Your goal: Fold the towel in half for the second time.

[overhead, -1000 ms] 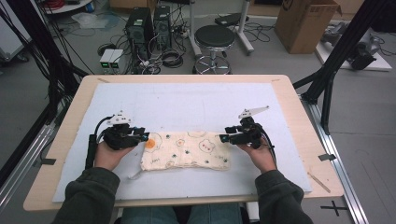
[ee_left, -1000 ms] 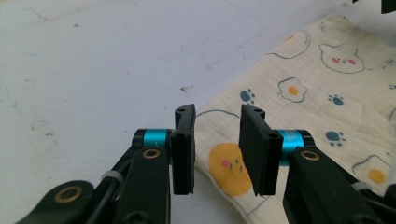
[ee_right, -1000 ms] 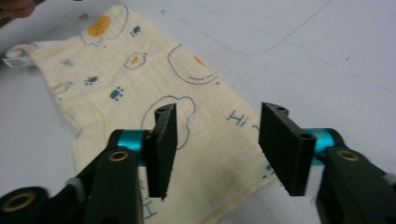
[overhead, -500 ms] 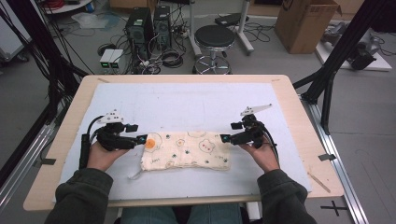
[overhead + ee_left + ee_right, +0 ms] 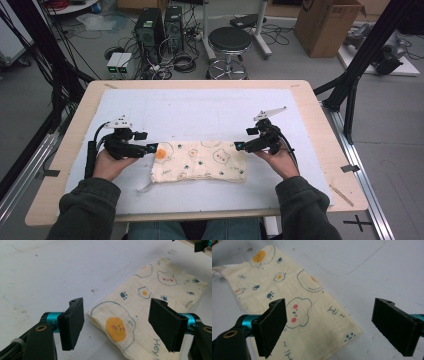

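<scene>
Cream printed muslin cloth (image 5: 200, 161), folded rectangle

Your right gripper (image 5: 329, 327) hangs over the white table cover (image 5: 367, 270), its jaws standing wide apart after just opening, nothing pinched between the pads. Under them lies the folded yellow cloth (image 5: 287, 302), flat, printed with fried eggs, paw prints, a bear face and "Hi". Its near corner sits in the gap between your jaws; your left jaw overlaps the cloth's printed face. The cloth's far end runs toward the upper left.
</scene>
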Demonstrator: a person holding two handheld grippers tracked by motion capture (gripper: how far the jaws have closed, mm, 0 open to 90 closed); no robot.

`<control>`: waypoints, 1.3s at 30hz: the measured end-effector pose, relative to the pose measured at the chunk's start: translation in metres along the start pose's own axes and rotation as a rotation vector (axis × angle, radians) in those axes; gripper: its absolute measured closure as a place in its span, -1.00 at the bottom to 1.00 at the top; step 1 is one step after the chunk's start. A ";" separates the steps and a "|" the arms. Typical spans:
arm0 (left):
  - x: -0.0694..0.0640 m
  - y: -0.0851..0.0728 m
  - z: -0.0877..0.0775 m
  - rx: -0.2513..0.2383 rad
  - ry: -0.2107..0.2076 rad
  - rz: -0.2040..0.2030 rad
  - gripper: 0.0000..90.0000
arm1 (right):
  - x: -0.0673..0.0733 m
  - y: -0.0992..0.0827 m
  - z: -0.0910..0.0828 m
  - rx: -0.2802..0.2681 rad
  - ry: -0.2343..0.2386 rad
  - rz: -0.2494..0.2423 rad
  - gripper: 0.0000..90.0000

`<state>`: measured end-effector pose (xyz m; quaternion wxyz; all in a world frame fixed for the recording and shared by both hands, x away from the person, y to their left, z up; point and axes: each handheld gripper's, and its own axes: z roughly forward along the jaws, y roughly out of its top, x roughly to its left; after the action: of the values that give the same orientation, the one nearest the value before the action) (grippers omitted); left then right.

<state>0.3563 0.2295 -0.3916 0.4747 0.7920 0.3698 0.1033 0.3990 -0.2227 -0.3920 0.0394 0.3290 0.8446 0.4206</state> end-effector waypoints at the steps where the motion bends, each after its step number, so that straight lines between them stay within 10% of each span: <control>1: 0.001 0.002 0.000 -0.001 0.004 0.004 -0.34 | -0.001 0.001 0.000 0.004 -0.006 0.001 -0.73; 16: 0.024 -0.002 0.027 0.010 0.054 -0.045 -0.03 | -0.031 0.003 0.024 0.047 -0.033 0.049 -0.41; 30: 0.028 -0.013 0.052 0.122 0.030 -0.045 0.20 | -0.042 -0.007 0.033 0.135 -0.001 0.121 0.18; 39: 0.026 -0.015 0.058 0.162 0.023 -0.029 0.46 | -0.036 -0.009 0.036 0.188 -0.011 0.063 0.49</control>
<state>0.3967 0.2127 -0.4396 0.4062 0.8212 0.3937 0.0750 0.4347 -0.2235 -0.4292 -0.0003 0.3600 0.8693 0.3386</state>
